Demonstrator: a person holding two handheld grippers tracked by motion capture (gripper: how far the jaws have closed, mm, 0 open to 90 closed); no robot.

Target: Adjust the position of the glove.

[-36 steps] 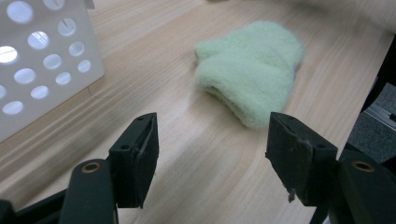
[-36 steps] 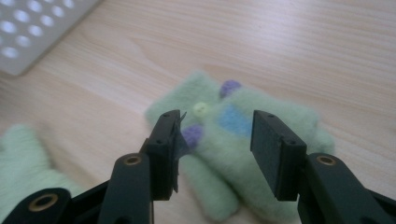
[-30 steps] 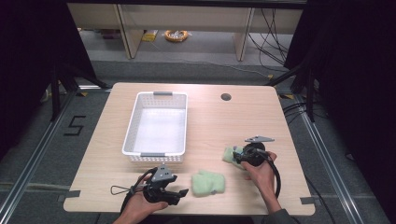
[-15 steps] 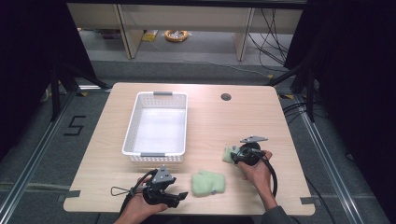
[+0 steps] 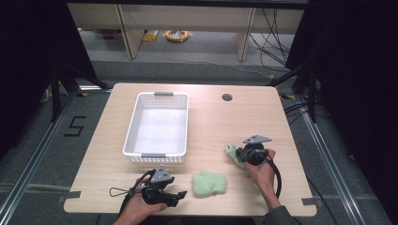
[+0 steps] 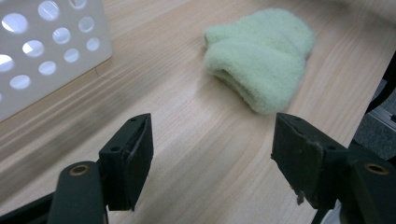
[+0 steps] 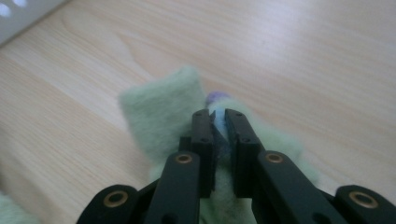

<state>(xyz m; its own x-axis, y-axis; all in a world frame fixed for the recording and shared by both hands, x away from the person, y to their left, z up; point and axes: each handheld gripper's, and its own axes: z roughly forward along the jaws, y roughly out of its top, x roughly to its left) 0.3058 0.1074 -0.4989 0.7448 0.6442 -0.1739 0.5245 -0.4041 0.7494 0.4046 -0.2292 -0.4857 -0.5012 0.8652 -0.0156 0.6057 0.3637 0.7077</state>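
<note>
Socks are lying on the counter (image 5: 211,117) right of the white basket (image 5: 159,123): the right claw (image 7: 217,140) has just been closing and is pinching one green sock (image 7: 163,112), while the left claw (image 6: 210,163) is sitting spread, facing the other sock (image 6: 261,51).

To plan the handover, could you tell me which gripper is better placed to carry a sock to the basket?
Right: the right gripper has just closed on its sock; the left gripper is open, short of the other sock.
</note>
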